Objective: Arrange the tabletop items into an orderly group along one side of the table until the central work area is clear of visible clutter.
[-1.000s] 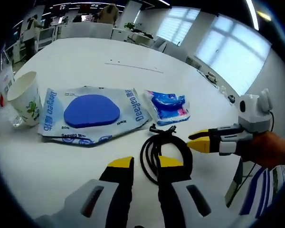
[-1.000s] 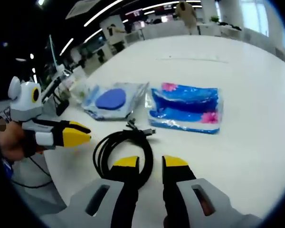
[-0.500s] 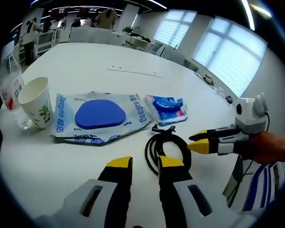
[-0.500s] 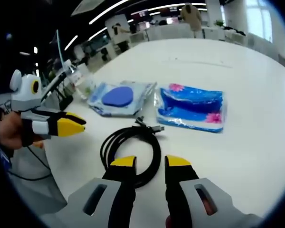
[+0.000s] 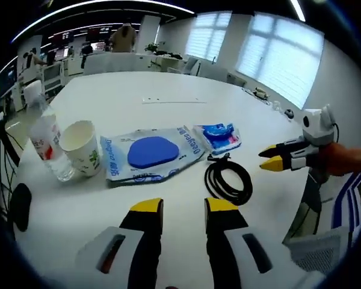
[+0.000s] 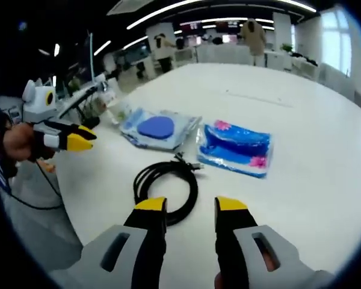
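The coiled cable (image 6: 166, 188) lies just ahead of the right gripper (image 6: 191, 206), nearer than the left gripper (image 5: 177, 207); both fingers released, grasping nothing

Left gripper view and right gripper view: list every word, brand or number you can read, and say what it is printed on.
"Deqeo", sideways blue brand lettering as best it reads, on the clear packet with the blue pad.
Paper cup: green print, too small to read.
Water bottle: label too blurred to read.
Blue tissue pack: print unreadable.
Black coiled cable: no text.
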`<act>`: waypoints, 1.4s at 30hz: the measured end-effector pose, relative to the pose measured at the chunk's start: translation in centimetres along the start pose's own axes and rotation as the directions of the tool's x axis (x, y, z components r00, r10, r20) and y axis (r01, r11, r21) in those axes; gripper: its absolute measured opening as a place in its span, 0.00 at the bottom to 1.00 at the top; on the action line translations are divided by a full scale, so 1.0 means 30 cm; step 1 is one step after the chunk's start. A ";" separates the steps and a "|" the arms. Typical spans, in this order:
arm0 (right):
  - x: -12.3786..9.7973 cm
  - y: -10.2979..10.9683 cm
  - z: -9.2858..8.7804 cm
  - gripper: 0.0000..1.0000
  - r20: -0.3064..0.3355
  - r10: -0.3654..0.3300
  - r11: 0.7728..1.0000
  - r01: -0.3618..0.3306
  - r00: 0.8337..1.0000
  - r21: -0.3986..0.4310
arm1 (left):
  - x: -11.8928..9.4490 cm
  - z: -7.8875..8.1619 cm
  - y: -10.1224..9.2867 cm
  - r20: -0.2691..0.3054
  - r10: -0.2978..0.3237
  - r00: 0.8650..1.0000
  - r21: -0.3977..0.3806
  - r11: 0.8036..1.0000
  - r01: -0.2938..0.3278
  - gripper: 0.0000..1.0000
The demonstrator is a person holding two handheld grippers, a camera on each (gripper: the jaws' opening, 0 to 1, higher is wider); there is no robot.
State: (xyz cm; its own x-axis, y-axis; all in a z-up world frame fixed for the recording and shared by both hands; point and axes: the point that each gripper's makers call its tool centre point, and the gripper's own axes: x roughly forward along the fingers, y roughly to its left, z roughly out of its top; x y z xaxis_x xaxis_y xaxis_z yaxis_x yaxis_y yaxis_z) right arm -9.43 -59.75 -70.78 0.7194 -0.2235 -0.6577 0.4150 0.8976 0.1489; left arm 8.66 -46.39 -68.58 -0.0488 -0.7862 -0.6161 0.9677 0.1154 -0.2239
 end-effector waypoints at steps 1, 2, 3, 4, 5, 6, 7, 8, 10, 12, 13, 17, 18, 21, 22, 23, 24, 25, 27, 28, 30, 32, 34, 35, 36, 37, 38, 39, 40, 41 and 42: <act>-0.006 0.000 0.002 0.31 0.004 0.000 1.000 0.000 1.000 -0.002 | -0.015 0.001 0.012 0.005 0.005 1.000 -0.002 1.000 -0.005 0.27; -0.015 0.003 0.003 0.32 0.008 0.003 1.000 -0.003 1.000 -0.005 | -0.028 0.002 0.027 0.011 0.012 1.000 -0.004 1.000 -0.011 0.28; -0.021 0.006 0.003 0.33 0.009 0.006 1.000 -0.006 1.000 -0.009 | -0.048 0.003 0.045 0.020 0.021 1.000 -0.010 1.000 -0.021 0.28; -0.029 0.013 0.001 0.35 0.007 0.011 1.000 -0.011 1.000 -0.025 | -0.063 0.004 0.057 0.026 0.028 0.999 -0.014 1.000 -0.028 0.29; -0.035 0.018 0.000 0.36 0.006 0.012 0.999 -0.012 1.000 -0.032 | -0.076 0.006 0.066 0.032 0.035 0.999 -0.016 0.999 -0.034 0.29; -0.042 0.023 -0.001 0.36 0.006 0.014 0.999 -0.014 1.000 -0.038 | -0.090 0.008 0.076 0.040 0.042 0.998 -0.016 0.999 -0.041 0.30; -0.051 0.029 -0.001 0.36 0.009 0.015 0.999 -0.014 1.000 -0.044 | -0.111 0.011 0.090 0.050 0.056 0.997 -0.014 0.998 -0.056 0.30; -0.056 0.033 0.000 0.36 0.012 0.014 0.998 -0.014 1.000 -0.054 | -0.125 0.013 0.102 0.058 0.072 0.996 0.001 0.997 -0.073 0.31; -0.065 0.042 -0.003 0.36 0.012 0.017 0.998 -0.017 1.000 -0.061 | -0.158 0.012 0.117 0.068 0.087 0.994 0.018 0.996 -0.088 0.32; -0.073 0.055 0.001 0.38 0.024 0.026 0.999 -0.025 0.999 -0.046 | -0.190 0.009 0.133 0.078 0.095 0.992 0.000 0.995 -0.095 0.34; -0.076 0.061 0.002 0.38 0.028 0.028 0.999 -0.026 0.999 -0.045 | -0.201 0.007 0.140 0.082 0.099 0.992 -0.004 0.995 -0.099 0.34; -0.091 0.088 0.006 0.43 0.036 0.038 0.998 -0.037 0.999 -0.041 | -0.257 -0.006 0.169 0.095 0.122 0.988 -0.022 0.993 -0.120 0.37; -0.093 0.095 0.006 0.45 0.038 0.042 0.998 -0.040 0.998 -0.041 | -0.265 -0.009 0.174 0.097 0.125 0.987 -0.026 0.992 -0.123 0.38; -0.100 0.120 0.008 0.48 0.041 0.059 0.997 -0.057 0.997 -0.046 | -0.302 -0.023 0.188 0.104 0.140 0.985 -0.034 0.990 -0.137 0.40; -0.102 0.125 0.008 0.49 0.042 0.062 0.997 -0.060 0.997 -0.046 | -0.312 -0.026 0.186 0.106 0.141 0.984 -0.036 0.990 -0.138 0.41; -0.104 0.137 0.007 0.50 0.043 0.068 0.997 -0.066 0.997 -0.048 | -0.323 -0.030 0.186 0.109 0.145 0.984 -0.036 0.989 -0.142 0.42; -0.105 0.147 0.005 0.51 0.043 0.074 0.996 -0.072 0.996 -0.049 | -0.330 -0.033 0.186 0.110 0.146 0.983 -0.037 0.989 -0.143 0.43; -0.105 0.153 0.003 0.52 0.042 0.077 0.996 -0.075 0.996 -0.051 | -0.337 -0.038 0.186 0.112 0.147 0.983 -0.041 0.989 -0.143 0.44; -0.102 0.166 -0.004 0.53 0.035 0.086 0.995 -0.084 0.996 -0.055 | -0.344 -0.045 0.195 0.112 0.154 0.982 -0.050 0.988 -0.149 0.45; -0.101 0.172 -0.007 0.54 0.034 0.090 0.995 -0.088 0.995 -0.052 | -0.347 -0.050 0.195 0.112 0.158 0.981 -0.053 0.987 -0.153 0.45; -0.101 0.183 -0.011 0.54 0.036 0.094 0.995 -0.092 0.995 -0.048 | -0.353 -0.057 0.198 0.113 0.165 0.980 -0.063 0.985 -0.158 0.46; -0.101 0.193 -0.015 0.54 0.033 0.099 0.994 -0.097 0.995 -0.048 | -0.360 -0.063 0.199 0.117 0.170 0.979 -0.078 0.984 -0.161 0.46; -0.101 0.204 -0.023 0.55 0.030 0.104 0.994 -0.103 0.994 -0.046 | -0.368 -0.070 0.202 0.118 0.180 0.977 -0.087 0.982 -0.170 0.47; -0.100 0.207 -0.029 0.55 0.026 0.107 0.993 -0.105 0.994 -0.047 | -0.372 -0.072 0.203 0.119 0.182 0.976 -0.088 0.981 -0.172 0.47; -0.101 0.210 -0.033 0.56 0.024 0.108 0.993 -0.107 0.994 -0.048 | -0.378 -0.077 0.202 0.120 0.184 0.975 -0.090 0.981 -0.174 0.48; -0.102 0.212 -0.036 0.56 0.023 0.109 0.993 -0.108 0.994 -0.046 | -0.380 -0.080 0.203 0.120 0.186 0.975 -0.091 0.980 -0.175 0.48; -0.103 0.214 -0.037 0.56 0.024 0.110 0.993 -0.109 0.994 -0.044 | -0.385 -0.086 0.203 0.117 0.189 0.975 -0.091 0.980 -0.179 0.48; -0.102 0.214 -0.039 0.56 0.024 0.112 0.993 -0.110 0.993 -0.042 | -0.388 -0.091 0.204 0.116 0.191 0.975 -0.090 0.979 -0.182 0.49; -0.102 0.214 -0.041 0.56 0.023 0.112 0.993 -0.111 0.993 -0.042 | -0.392 -0.096 0.206 0.115 0.194 0.974 -0.090 0.979 -0.184 0.49; -0.102 0.215 -0.046 0.56 0.020 0.112 0.993 -0.112 0.993 -0.042 | -0.394 -0.100 0.207 0.114 0.197 0.974 -0.091 0.978 -0.187 0.49; -0.103 0.215 -0.049 0.56 0.017 0.112 0.993 -0.112 0.994 -0.041 | -0.397 -0.104 0.209 0.112 0.198 0.974 -0.093 0.978 -0.188 0.49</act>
State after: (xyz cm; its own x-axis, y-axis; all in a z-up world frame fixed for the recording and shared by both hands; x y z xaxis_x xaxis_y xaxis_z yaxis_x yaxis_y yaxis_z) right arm -9.78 -52.70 -68.88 0.7709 -0.1277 -0.6240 0.3090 0.9317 0.1910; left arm 14.53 -34.40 -65.00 0.1720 -0.8107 -0.5597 0.9322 0.3176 -0.1735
